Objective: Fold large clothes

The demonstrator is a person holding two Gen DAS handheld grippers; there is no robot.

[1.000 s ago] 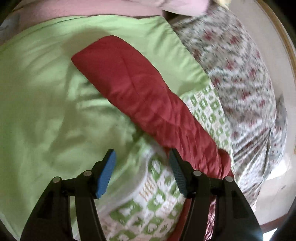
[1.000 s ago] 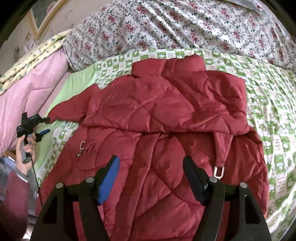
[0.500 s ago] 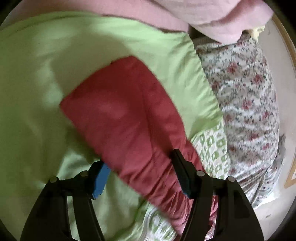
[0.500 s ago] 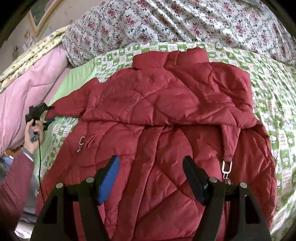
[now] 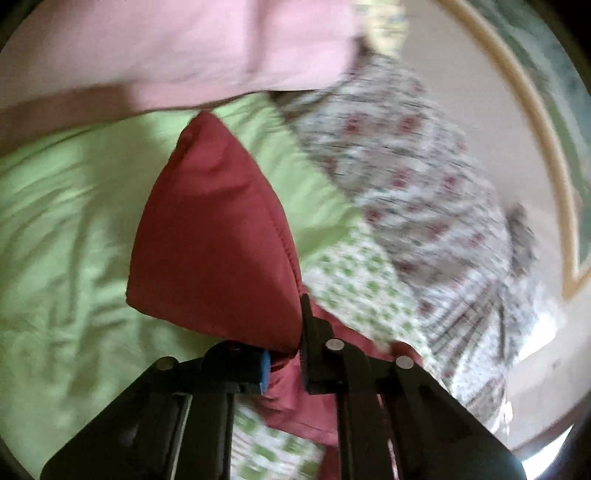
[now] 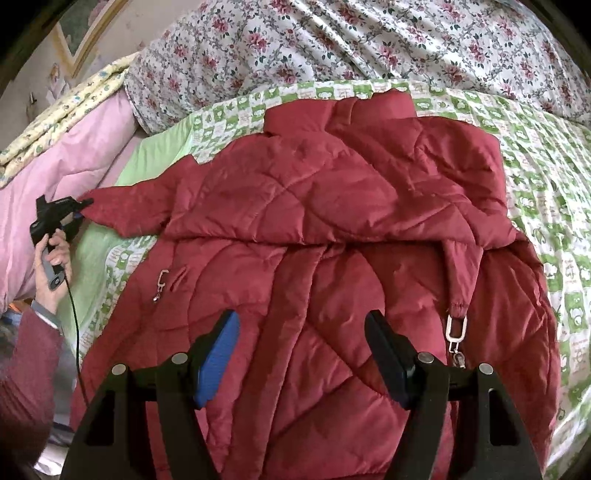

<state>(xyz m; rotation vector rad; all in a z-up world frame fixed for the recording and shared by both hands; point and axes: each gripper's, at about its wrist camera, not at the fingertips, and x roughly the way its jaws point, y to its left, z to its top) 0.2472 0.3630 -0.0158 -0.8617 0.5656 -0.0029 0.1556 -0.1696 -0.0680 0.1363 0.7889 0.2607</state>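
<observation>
A quilted red jacket lies spread on the bed, one sleeve folded across its chest. Its other sleeve stretches to the left. My left gripper is shut on the cuff end of that sleeve, which stands up between the fingers; it also shows in the right wrist view, held in a hand. My right gripper is open and empty, above the jacket's lower front. Metal clips hang on the jacket.
The bed has a green sheet and a green-and-white checked cover. A pink quilt lies at the left, a floral duvet at the back. A framed picture hangs on the wall.
My left gripper has moved onto the sleeve end and closed on it, lifting the cuff. My right gripper has stayed open, drifting slightly over the jacket.
</observation>
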